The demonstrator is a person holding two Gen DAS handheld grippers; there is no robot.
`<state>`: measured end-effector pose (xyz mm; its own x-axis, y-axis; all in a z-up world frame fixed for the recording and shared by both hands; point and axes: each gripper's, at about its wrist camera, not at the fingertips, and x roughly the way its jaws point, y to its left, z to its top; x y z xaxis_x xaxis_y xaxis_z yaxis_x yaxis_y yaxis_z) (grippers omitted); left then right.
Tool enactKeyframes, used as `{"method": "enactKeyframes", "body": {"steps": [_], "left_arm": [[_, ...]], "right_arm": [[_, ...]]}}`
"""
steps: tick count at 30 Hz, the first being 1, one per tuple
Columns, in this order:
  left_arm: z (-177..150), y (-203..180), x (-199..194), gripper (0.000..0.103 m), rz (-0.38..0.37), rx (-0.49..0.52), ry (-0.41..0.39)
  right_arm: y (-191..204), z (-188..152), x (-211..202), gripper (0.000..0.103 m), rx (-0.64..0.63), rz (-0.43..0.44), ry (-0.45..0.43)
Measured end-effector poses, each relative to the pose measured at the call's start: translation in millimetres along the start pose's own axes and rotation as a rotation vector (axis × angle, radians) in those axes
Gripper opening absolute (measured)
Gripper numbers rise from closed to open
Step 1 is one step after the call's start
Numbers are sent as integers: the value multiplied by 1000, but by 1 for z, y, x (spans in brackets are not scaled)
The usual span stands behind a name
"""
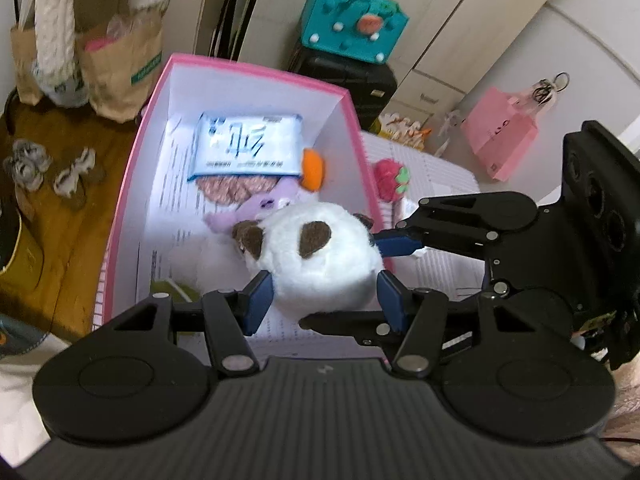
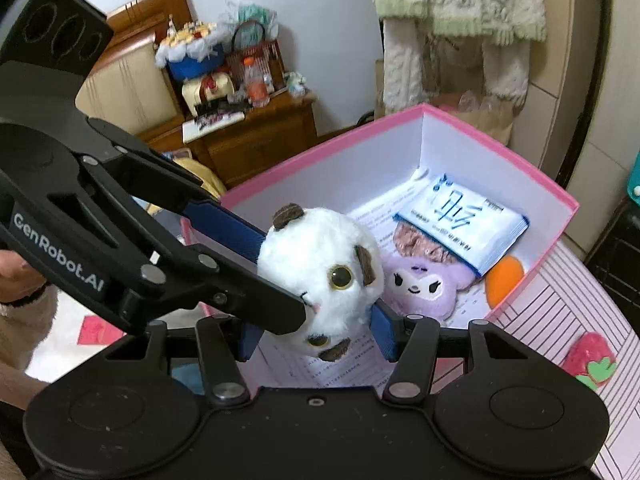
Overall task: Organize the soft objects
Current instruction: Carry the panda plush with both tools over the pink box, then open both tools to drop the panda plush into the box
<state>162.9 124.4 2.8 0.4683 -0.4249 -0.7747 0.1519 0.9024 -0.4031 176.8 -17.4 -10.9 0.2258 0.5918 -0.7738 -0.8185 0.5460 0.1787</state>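
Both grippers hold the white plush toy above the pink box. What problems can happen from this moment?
1. The white plush toy is round and held by both jaws; uneven release could roll it past the pink box rim.
2. Dropped, it may land on the purple plush and tissue pack, piling them.

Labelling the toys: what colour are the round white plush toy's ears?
Dark brown on the round white plush toy; the right wrist view shows it best.

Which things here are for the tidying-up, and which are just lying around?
For the tidying: white plush toy, held by left gripper and right gripper; pink box; purple plush; tissue pack.

Lying around: teal handbag; pink shopping bag; hanging sweater.
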Motion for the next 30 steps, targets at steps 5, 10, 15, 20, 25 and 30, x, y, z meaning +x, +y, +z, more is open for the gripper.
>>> {"method": "enactKeyframes", "body": {"steps": [5,10,15,20,25,30], "left_arm": [[-2,7,11,59,15,15,24],[-6,-2,2,63,82,96,-25],[-15,-12,-11,63,91,129,-49],[-24,-33,-26,64,128,192,-55],[-33,-58,-43,66,173,255,-63],[-43,-81,-55,67,185,301,-67]], "right_arm": [[-1,-6,7,65,-42,-49,23],[-1,-12,-8,65,-58,-49,3],[1,-21,-34,65,-50,-33,-40],[4,-31,-64,65,-29,-13,-73],[10,-44,-95,65,-24,-5,-90],[12,-61,-124,65,-10,-8,-121]]}}
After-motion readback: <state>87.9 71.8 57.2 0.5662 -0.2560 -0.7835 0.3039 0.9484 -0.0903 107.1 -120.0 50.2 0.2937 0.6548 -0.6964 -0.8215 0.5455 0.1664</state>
